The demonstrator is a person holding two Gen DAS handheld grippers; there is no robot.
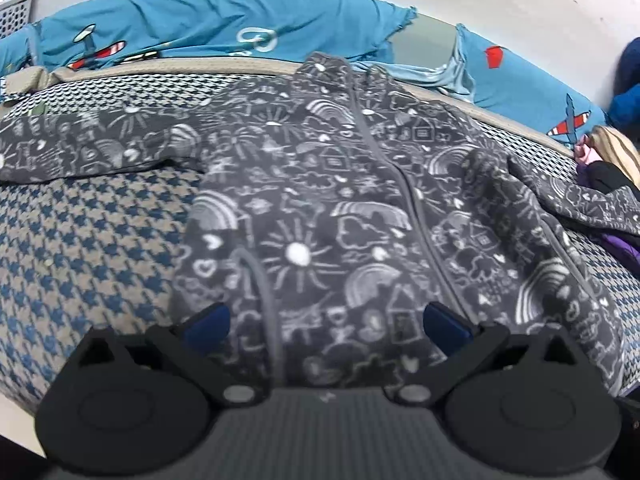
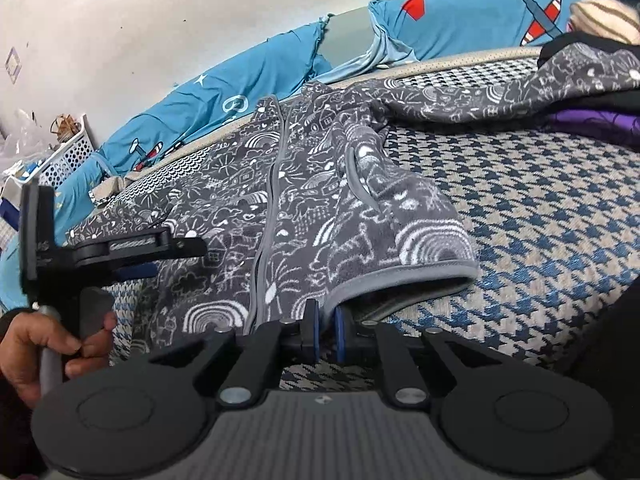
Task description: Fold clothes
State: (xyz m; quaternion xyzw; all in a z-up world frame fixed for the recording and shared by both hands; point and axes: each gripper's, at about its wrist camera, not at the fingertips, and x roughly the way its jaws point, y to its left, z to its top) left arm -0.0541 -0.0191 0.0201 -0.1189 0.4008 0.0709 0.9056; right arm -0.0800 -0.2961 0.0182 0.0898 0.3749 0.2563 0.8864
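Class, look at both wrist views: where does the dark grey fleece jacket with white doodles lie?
The dark grey doodle-print fleece jacket lies spread on the blue-and-beige houndstooth cover, in front of the blue aeroplane-print cloth.

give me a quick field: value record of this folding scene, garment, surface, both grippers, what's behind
garment: grey doodle-print zip jacket, spread front up, zip closed
surface: blue and beige houndstooth cover
left gripper: open, fingers wide apart over the jacket's lower part, holding nothing
right gripper: fingers nearly together at the jacket's grey hem, a narrow gap showing; grip on the hem cannot be told
left hand: holding the left gripper's handle
behind: blue aeroplane-print fabric along the wall
side: white basket; purple cloth under one sleeve
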